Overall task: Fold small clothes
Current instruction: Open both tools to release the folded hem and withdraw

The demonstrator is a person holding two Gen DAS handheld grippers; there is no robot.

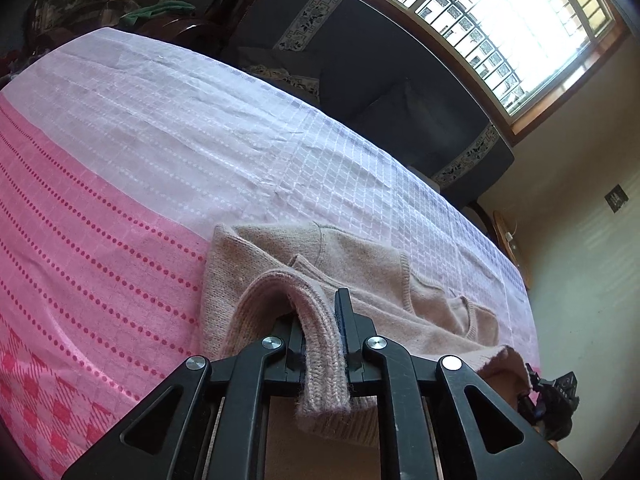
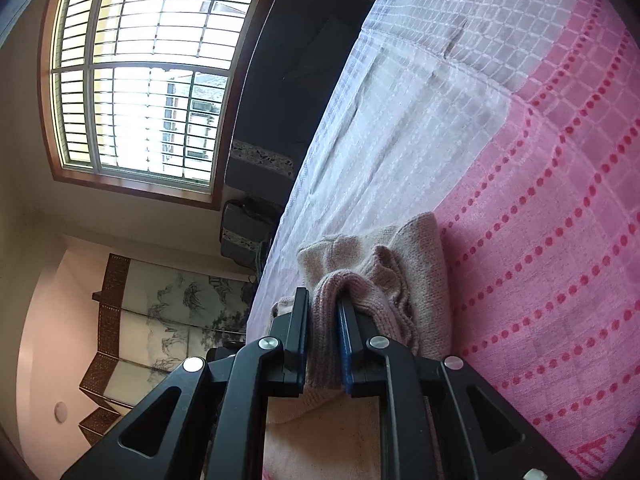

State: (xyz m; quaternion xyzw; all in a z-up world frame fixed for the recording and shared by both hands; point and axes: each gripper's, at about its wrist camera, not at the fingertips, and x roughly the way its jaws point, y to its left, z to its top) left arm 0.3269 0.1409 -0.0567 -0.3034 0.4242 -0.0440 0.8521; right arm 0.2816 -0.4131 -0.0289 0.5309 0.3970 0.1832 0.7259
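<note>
A small beige-pink knitted sweater (image 1: 360, 264) lies on the pink and white cloth (image 1: 140, 168) of the bed. My left gripper (image 1: 320, 320) is shut on its ribbed hem, which is lifted and hangs back between the fingers. My right gripper (image 2: 324, 312) is shut on another ribbed edge of the same sweater (image 2: 424, 264), bunched up in front of it. The right gripper also shows at the lower right of the left wrist view (image 1: 556, 400), past the raised hem.
The cloth (image 2: 540, 200) runs wide beyond the sweater. A dark sofa (image 1: 400, 92) stands along the bed's far edge under a barred window (image 1: 520, 20). A painted folding screen (image 2: 160, 320) stands by the wall.
</note>
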